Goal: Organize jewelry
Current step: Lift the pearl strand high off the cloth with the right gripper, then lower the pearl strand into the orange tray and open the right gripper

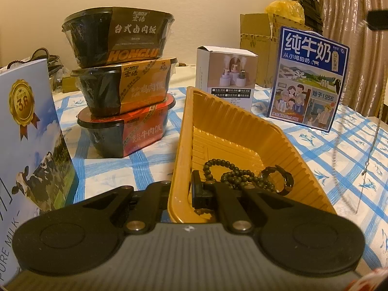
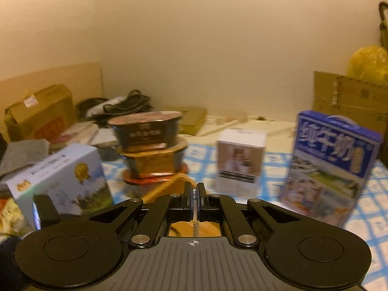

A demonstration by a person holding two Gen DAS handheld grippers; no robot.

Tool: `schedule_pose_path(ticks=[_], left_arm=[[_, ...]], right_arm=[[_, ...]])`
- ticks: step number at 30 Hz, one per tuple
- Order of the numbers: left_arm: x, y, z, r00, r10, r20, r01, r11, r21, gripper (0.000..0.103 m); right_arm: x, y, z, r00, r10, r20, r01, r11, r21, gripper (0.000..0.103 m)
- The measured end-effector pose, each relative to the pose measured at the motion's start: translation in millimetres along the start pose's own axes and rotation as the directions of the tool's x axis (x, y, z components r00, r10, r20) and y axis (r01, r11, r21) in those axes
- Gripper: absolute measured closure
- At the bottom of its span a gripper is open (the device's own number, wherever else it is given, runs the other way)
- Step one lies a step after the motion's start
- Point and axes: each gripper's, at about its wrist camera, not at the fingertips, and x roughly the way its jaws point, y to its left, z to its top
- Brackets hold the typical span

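Yellow plastic tray (image 1: pixel 232 131): ribbed walls, glossy, long rectangular form, lying on the blue-and-white checked cloth (image 1: pixel 155 160) near its front edge. Contents: one dark bead string (image 1: pixel 230 173), looped, and one dark open ring-shaped piece (image 1: pixel 282 178) just beside it, both at the near end; the far end is bare.

Left gripper (image 1: pixel 186 194): jaws closed on the tray's near left wall, one finger inside, one outside.

Right gripper (image 2: pixel 194 191): jaws closed on a thin chain (image 2: pixel 195 220), which hangs down between the fingers above the tray (image 2: pixel 169 186). In the left wrist view a fine chain (image 1: pixel 374 131) hangs over the cloth right of the tray.

Surroundings: three stacked black meal bowls (image 1: pixel 126 82) with printed sleeves, left of the tray toward the back; white carton (image 1: pixel 225 72) behind the tray; blue milk box (image 1: pixel 310 80) at the back right; pale milk box (image 1: pixel 26 133) at the left edge. Open cloth lies right of the tray and between tray and bowls.
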Motion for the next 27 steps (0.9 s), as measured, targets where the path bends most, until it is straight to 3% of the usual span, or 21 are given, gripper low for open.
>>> schedule_pose_path(ticks=[8,11,17,27], left_arm=[[-0.4,0.8,-1.1,1.000,-0.002,0.001,0.002,1.000,-0.009,0.098],[-0.8,1.8,-0.9,1.000,-0.005,0.001,0.005,1.000,-0.014,0.098],[-0.5,3.5,-0.4,1.000,-0.012,0.001,0.012,1.000,-0.019,0.098],[0.2,4.3,-0.9,1.000,-0.011,0.001,0.011,1.000,-0.024,0.098]], right_arm=[[47.4,28.6,14.5,0.990,0.126,0.057,-0.129,0.990,0.053,0.101],[65.2,30.3,14.2,0.988,0.139,0.061,-0.144,0.986,0.080,0.101],[99.9,22.8,-20.8,0.990,0.130,-0.060,-0.120,0.981,0.153,0.101],[127.2,11.1,-76.0,0.969,0.084,-0.234,-0.041,0.983,0.181,0.101]])
